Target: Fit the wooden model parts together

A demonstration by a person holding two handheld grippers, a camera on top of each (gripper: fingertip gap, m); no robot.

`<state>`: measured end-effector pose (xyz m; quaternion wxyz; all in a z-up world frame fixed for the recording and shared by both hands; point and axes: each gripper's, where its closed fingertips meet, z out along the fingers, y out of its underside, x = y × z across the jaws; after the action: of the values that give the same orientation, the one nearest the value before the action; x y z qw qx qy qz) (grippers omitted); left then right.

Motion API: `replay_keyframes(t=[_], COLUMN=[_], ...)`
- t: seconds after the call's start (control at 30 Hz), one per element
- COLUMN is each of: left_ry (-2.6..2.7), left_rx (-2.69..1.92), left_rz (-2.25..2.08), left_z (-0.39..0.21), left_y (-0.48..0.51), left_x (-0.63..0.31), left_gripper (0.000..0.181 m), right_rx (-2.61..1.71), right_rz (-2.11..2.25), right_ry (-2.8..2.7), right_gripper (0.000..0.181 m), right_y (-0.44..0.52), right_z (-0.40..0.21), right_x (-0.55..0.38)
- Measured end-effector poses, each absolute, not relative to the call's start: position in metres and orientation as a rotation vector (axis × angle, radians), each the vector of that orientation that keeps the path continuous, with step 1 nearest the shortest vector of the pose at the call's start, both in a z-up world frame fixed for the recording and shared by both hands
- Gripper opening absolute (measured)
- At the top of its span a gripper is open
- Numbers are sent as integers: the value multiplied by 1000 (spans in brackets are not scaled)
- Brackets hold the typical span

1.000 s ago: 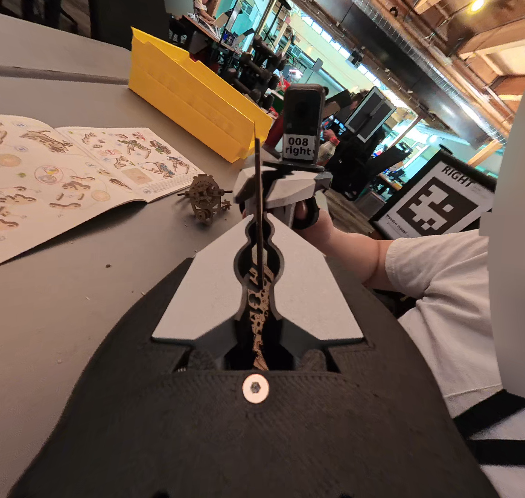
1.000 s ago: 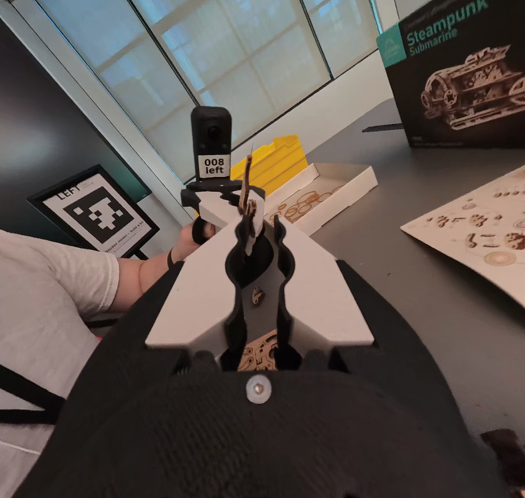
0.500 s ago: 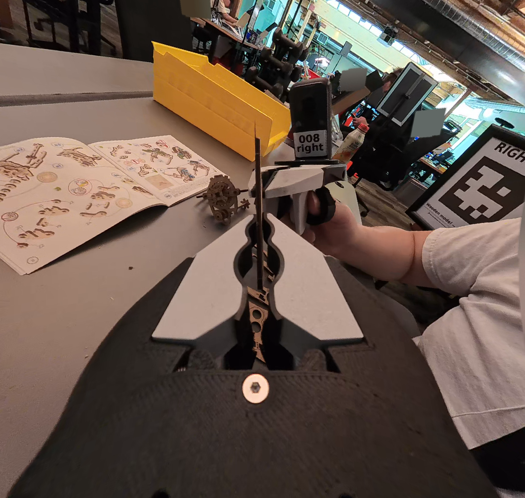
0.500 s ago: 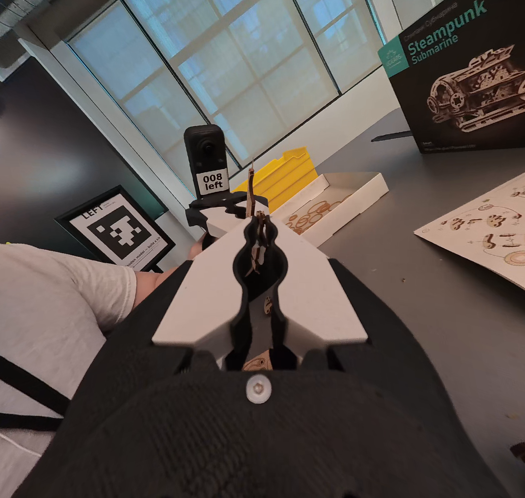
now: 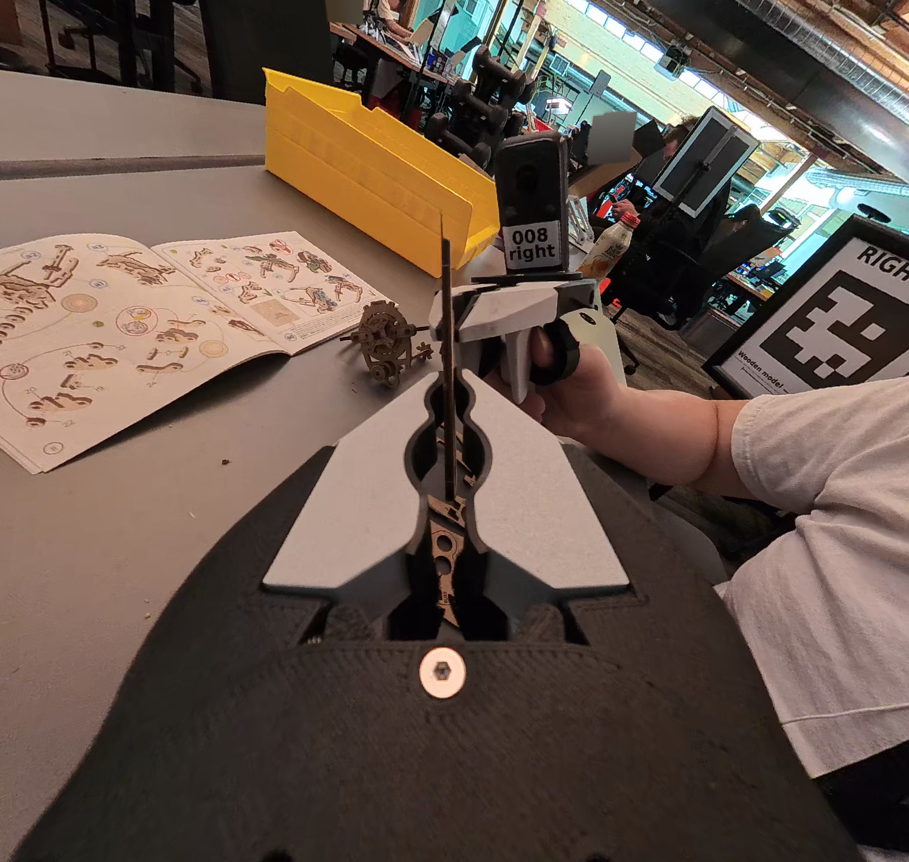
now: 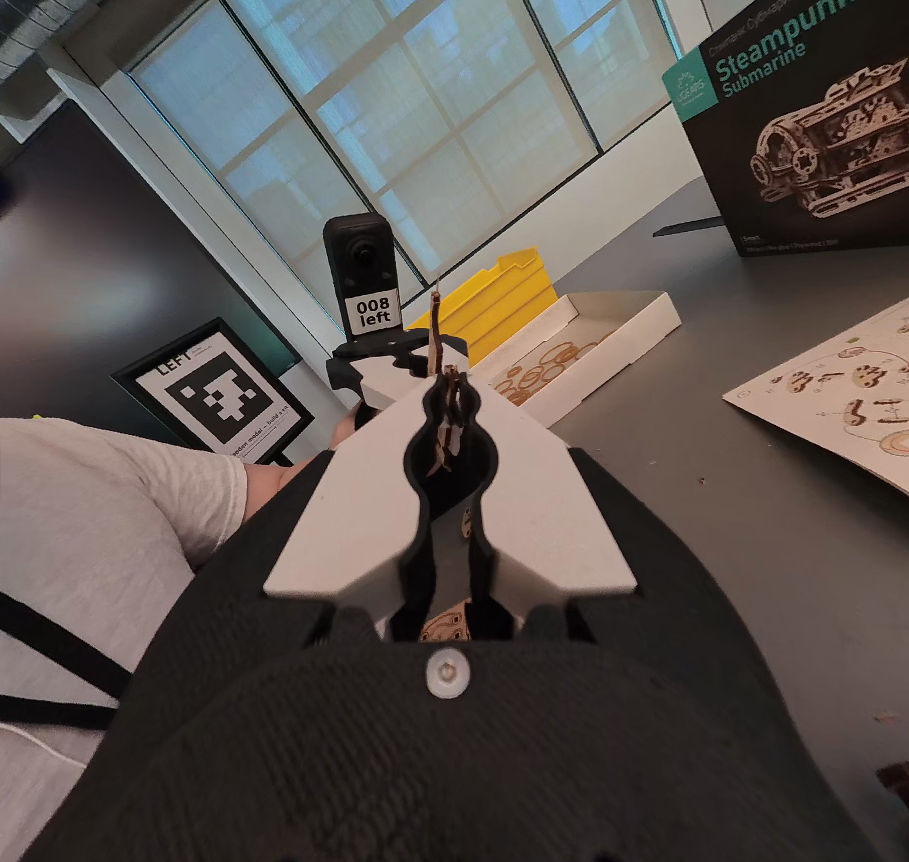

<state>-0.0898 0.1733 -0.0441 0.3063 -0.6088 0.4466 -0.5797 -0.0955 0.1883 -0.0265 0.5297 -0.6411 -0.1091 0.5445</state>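
Note:
My left gripper (image 5: 447, 380) is shut on a thin flat wooden part (image 5: 446, 307), which I see edge-on, standing upright above the grey table (image 5: 147, 567). My right gripper (image 6: 448, 385) faces it and is shut at its tips on what looks like the same part (image 6: 435, 326). In the left wrist view the right gripper (image 5: 439, 322) meets the part's edge from the right. The left gripper (image 6: 423, 371) shows just behind my right tips. A small wooden gear assembly (image 5: 384, 341) stands on the table beyond the left tips.
An open instruction booklet (image 5: 147, 326) lies to the left, with a yellow bin (image 5: 374, 174) behind it. A white tray of wooden rings (image 6: 590, 346), the dark kit box (image 6: 811, 125) and the booklet (image 6: 836, 420) lie to my right. A person's arm (image 5: 639, 435) holds the right gripper. Less than 4 cm separates the two grippers' tips.
The right gripper was open around the part one second ago and has shut on it. Both grippers have tilted slightly and stay tip to tip.

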Motion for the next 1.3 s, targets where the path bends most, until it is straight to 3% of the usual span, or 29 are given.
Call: replay_keyframes(t=[0.87, 0.93, 1.0, 1.2, 1.3], left_ry=[1244, 1286, 1309, 1461, 1527], left_rx=[-1528, -1441, -1348, -779, -721], left_rz=[-1259, -1139, -892, -18, 62], left_z=[-48, -43, -42, -39, -52], left_y=[179, 182, 193, 196, 191], left_x=[-87, -90, -94, -100, -95], left_gripper=[0, 0, 0, 0, 0], right_rx=[-1565, -1538, -1504, -1549, -1625], right_rz=[1003, 1131, 1269, 1689, 1761], right_ry=[-376, -342, -267, -87, -65], right_gripper=[5, 5, 17, 17, 18], right_y=[192, 190, 190, 189, 187], right_z=[-31, -25, -18, -21, -34], right_x=[-94, -92, -86, -81, -89])
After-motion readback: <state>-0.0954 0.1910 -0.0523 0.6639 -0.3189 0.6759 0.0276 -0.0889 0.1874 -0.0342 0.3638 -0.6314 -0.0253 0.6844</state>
